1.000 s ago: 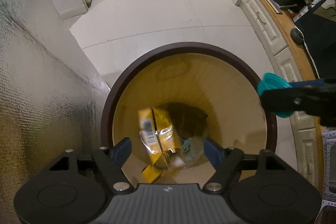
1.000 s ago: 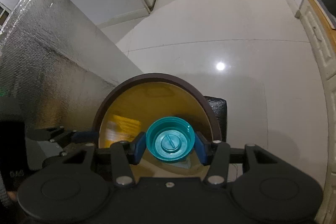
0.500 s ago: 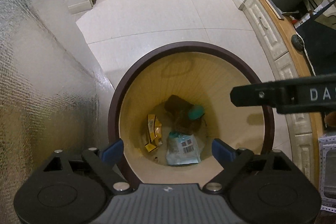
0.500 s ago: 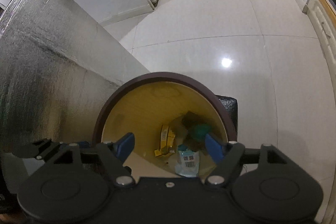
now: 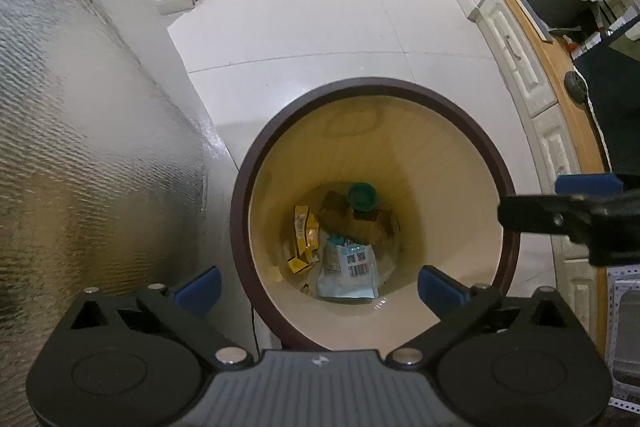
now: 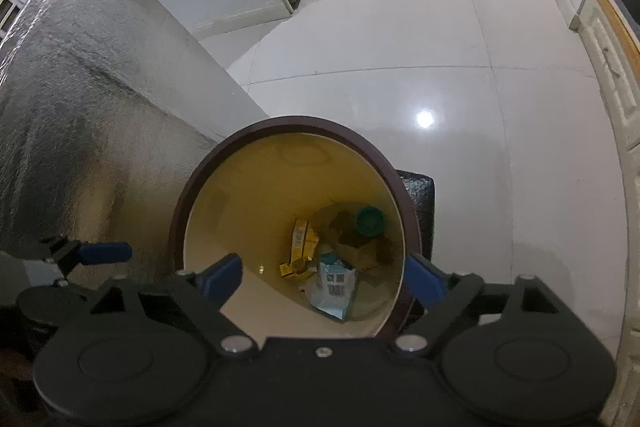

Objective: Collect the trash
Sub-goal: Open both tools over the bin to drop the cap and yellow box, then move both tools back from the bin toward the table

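**Resting at the bottom of the bin: the collected trash**

Lying on the floor of the round trash bin, centre of the left wrist frame, are a yellow snack wrapper, a pale blue packet with a barcode, a teal cap and some brown crumpled scraps. The cap sits toward the far side, the packet nearest the camera, the wrapper to their left. The bin has a dark brown rim and a yellowish inner wall.

The left hand-held gripper hovers above the bin's near rim, its blue pads spread wide and grasping nothing. The right hand-held gripper also hangs over the bin mouth, released, with nothing between its fingers; in the left wrist view it juts in from the right edge.

A silver foil-covered panel stands just left of the bin. Glossy white floor tiles fill the upper frame, and a white cabinet with a wooden top runs along the right edge.
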A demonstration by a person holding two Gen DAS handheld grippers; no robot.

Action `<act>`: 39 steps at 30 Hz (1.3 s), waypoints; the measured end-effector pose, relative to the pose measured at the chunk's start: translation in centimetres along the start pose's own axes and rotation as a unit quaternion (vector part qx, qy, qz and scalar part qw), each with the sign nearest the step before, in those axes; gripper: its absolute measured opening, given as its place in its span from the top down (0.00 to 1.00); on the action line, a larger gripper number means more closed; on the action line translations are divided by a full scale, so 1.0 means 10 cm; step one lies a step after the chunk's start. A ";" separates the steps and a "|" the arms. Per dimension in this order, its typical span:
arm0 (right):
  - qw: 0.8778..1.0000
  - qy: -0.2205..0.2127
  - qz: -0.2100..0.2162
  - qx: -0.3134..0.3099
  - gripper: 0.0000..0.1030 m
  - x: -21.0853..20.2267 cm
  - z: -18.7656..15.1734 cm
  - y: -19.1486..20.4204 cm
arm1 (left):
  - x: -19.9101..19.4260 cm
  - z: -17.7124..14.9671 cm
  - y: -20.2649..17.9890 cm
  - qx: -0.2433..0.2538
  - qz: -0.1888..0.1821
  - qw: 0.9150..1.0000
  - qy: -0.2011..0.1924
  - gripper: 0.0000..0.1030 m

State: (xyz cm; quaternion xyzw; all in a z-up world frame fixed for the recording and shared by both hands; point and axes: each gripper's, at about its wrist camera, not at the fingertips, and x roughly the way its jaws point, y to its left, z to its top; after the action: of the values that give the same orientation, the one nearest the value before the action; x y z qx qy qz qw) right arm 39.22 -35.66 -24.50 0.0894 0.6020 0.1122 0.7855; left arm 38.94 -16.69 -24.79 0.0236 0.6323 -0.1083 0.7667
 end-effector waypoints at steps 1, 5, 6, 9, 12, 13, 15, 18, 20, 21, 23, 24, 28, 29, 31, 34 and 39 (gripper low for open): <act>1.000 -0.003 -0.001 -0.004 0.07 -0.03 -0.01 0.02 | -0.03 0.00 0.00 -0.002 0.001 1.000 -0.002 0.00; 1.000 -0.016 -0.004 -0.005 0.01 -0.14 -0.02 0.05 | -0.13 0.01 0.02 -0.005 0.002 1.000 -0.008 0.00; 1.000 -0.018 -0.006 -0.004 0.00 -0.16 -0.02 0.04 | -0.15 0.01 0.03 -0.006 0.002 1.000 -0.009 0.00; 1.000 -0.023 -0.008 -0.007 0.00 -0.25 -0.04 0.07 | -0.24 0.02 0.06 -0.010 0.003 1.000 -0.014 0.00; 0.999 -0.028 -0.013 -0.013 0.00 -0.35 -0.06 0.11 | -0.33 0.01 0.08 -0.011 0.004 1.000 -0.017 0.00; 0.999 -0.029 -0.013 -0.013 0.00 -0.38 -0.06 0.11 | -0.36 0.01 0.08 -0.011 0.004 1.000 -0.020 0.00; 0.999 -0.032 -0.016 -0.014 0.00 -0.44 -0.08 0.12 | -0.42 0.00 0.08 -0.013 0.003 1.000 -0.023 0.00; 0.999 -0.033 -0.020 -0.014 0.00 -0.52 -0.12 0.13 | -0.52 -0.02 0.09 -0.015 0.002 1.000 -0.028 0.00; 0.999 -0.033 -0.024 -0.015 0.00 -0.58 -0.14 0.14 | -0.58 -0.05 0.10 -0.017 0.002 0.999 -0.030 0.00; 0.999 -0.034 -0.026 -0.017 0.00 -0.61 -0.16 0.14 | -0.60 -0.06 0.11 -0.018 0.002 0.999 -0.031 0.00; 0.999 -0.035 -0.031 -0.024 0.00 -0.64 -0.20 0.16 | -0.66 -0.09 0.11 -0.019 0.002 0.999 -0.034 0.00; 0.999 -0.034 -0.034 -0.026 0.00 -0.67 -0.22 0.17 | -0.69 -0.11 0.11 -0.019 0.002 0.999 -0.036 0.00; 0.998 -0.037 -0.039 -0.019 0.00 -0.78 -0.29 0.18 | -0.82 -0.17 0.10 -0.020 0.003 0.999 -0.044 0.00; 0.998 -0.039 -0.040 -0.018 0.00 -0.80 -0.30 0.19 | -0.85 -0.18 0.10 -0.020 0.002 0.999 -0.046 0.00; 0.998 -0.043 -0.042 -0.022 0.00 -0.88 -0.32 0.22 | -0.92 -0.22 0.09 -0.021 0.000 0.998 -0.052 0.00; 0.997 -0.048 -0.048 -0.032 0.00 -0.98 -0.35 0.27 | -1.04 -0.27 0.08 -0.024 -0.004 0.998 -0.063 0.00; 0.996 -0.055 -0.054 -0.037 0.00 -1.17 -0.39 0.33 | -1.24 -0.38 0.09 -0.025 -0.006 0.996 -0.079 0.00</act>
State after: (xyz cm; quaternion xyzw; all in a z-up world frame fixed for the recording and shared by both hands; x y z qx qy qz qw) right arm 32.31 -35.83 -13.78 0.0337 0.5576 0.0862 0.8249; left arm 33.30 -13.45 -13.56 -0.0085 0.5721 -0.0984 0.8142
